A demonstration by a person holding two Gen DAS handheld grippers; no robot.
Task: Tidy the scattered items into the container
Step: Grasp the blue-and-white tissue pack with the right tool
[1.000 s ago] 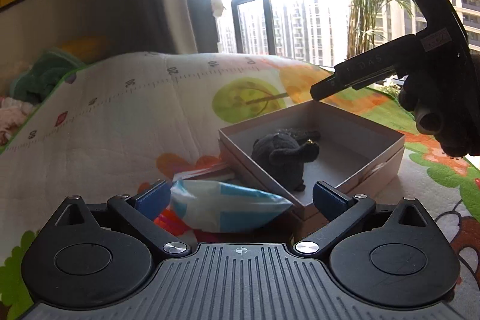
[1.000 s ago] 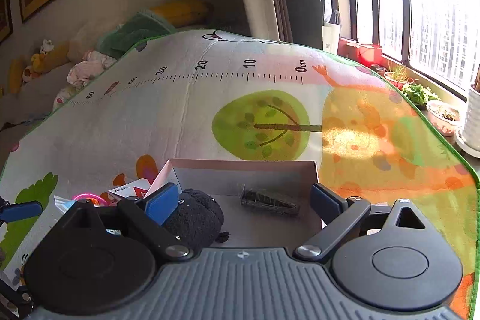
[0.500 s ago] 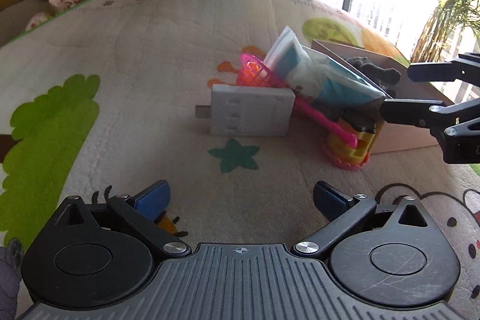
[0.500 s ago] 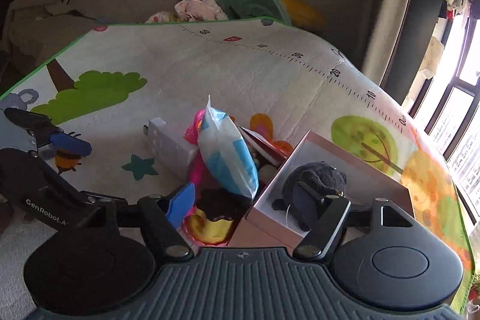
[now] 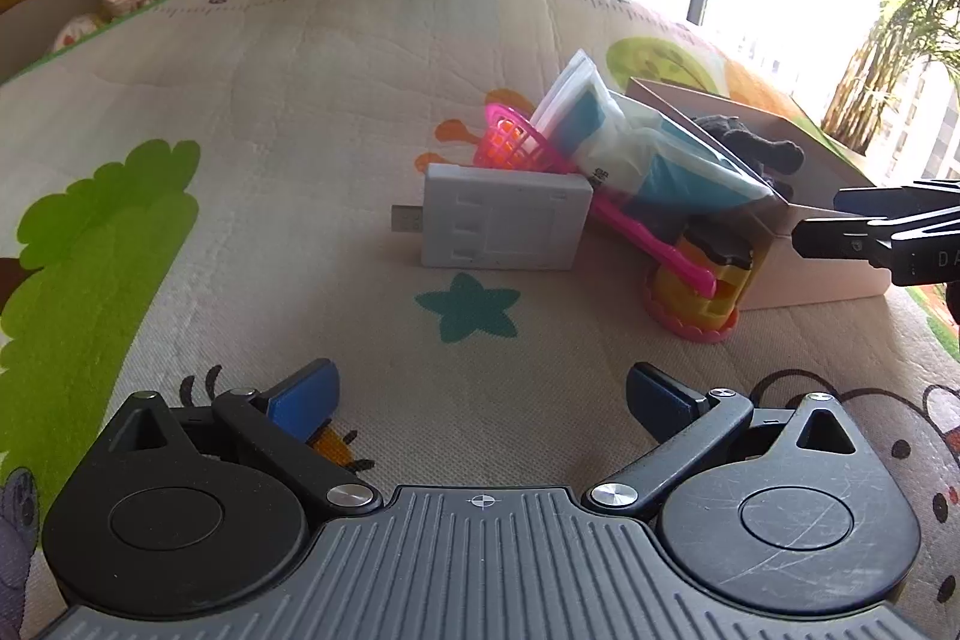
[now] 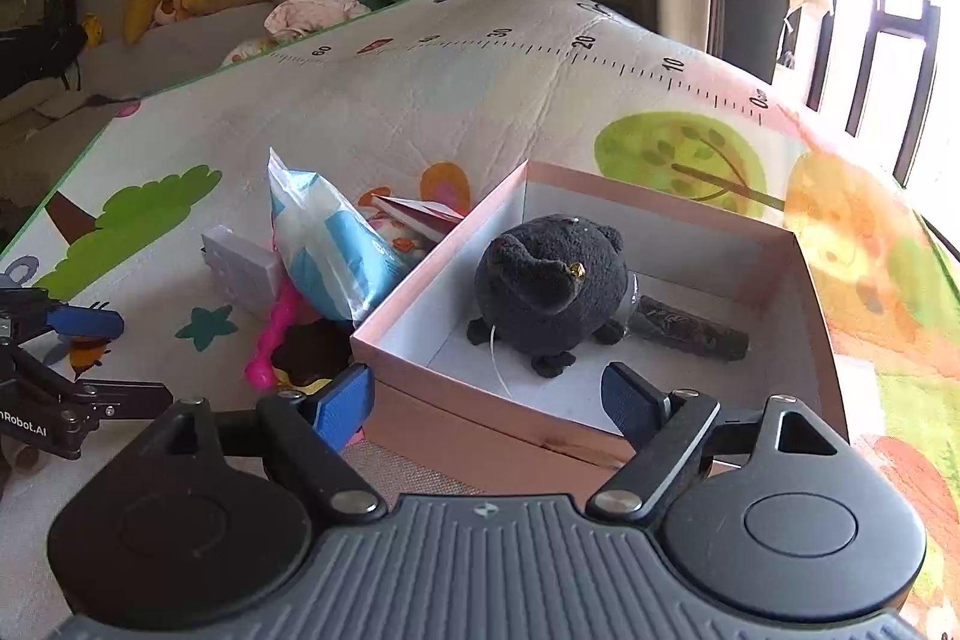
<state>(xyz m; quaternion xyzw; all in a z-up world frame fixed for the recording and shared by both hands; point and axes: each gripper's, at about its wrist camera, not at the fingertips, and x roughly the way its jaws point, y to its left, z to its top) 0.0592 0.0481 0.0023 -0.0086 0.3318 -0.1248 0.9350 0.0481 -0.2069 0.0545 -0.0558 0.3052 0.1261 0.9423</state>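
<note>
Colourful play mat (image 5: pixel 300 100) carries everything. Left tool (image 5: pixel 480 400) is released, empty. Grey adapter (image 5: pixel 501 223) lies straight ahead of it, long axis left-right. Right tool (image 6: pixel 486 400), jaws just opened, empty, hangs at the box's (image 6: pixel 804 280) near wall, farther from the adapter.

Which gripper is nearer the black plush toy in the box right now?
Right. The right gripper hangs open at the box's near wall, just before the black plush toy; the left gripper sits back beyond the scattered pile.
</note>
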